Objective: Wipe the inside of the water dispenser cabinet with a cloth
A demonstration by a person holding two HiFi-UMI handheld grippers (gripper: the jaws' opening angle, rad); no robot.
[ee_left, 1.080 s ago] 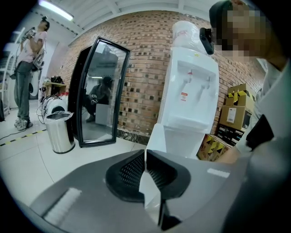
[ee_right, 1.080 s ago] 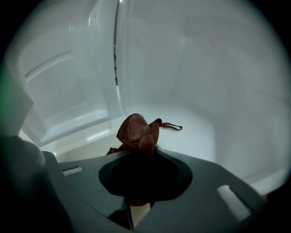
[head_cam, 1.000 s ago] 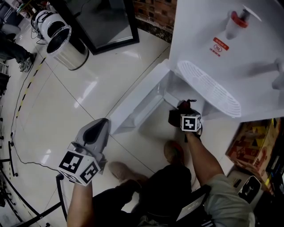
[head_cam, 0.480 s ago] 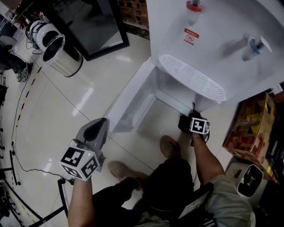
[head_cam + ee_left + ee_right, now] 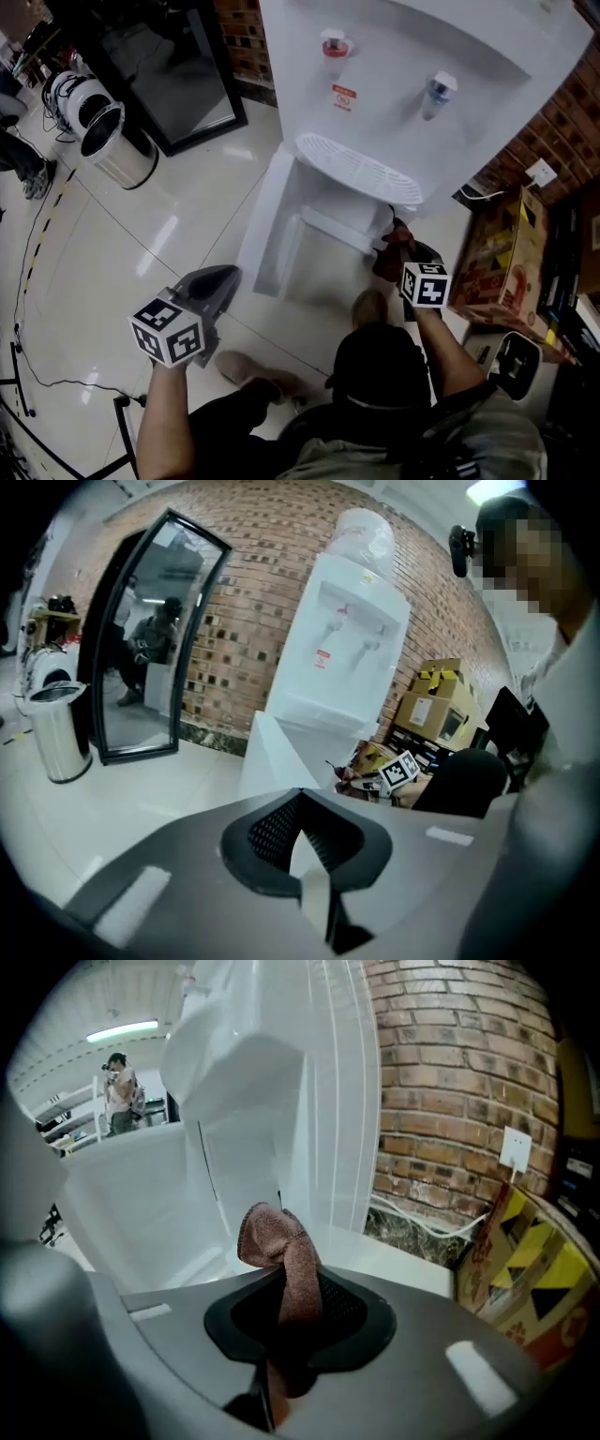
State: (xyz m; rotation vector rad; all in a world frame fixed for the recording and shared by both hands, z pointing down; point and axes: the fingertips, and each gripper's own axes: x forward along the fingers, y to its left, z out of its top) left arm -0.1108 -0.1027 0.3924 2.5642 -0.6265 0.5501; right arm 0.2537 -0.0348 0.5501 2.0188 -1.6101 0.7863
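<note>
The white water dispenser [image 5: 403, 75] stands against a brick wall, its lower cabinet [image 5: 328, 230] open and the door [image 5: 267, 211] swung out to the left. My right gripper [image 5: 394, 248] is at the right front corner of the cabinet mouth, shut on a brown cloth [image 5: 278, 1241]. The cloth sticks up from between the jaws of the right gripper [image 5: 281, 1283], in front of the white cabinet wall [image 5: 159, 1204]. My left gripper [image 5: 220, 279] hangs over the floor left of the door. It is shut with nothing in it, as the left gripper [image 5: 298, 803] view also shows.
A steel bin [image 5: 111, 141] and a black-framed panel [image 5: 173, 66] stand at the back left. Cardboard boxes [image 5: 502, 248] and a wall socket [image 5: 542, 172] are to the right of the dispenser. The person's shoes [image 5: 248, 367] are on the tiles below the door.
The right gripper has risen with the cloth from low in the cabinet mouth to its right front corner. The head view has swung up, so both taps now show.
</note>
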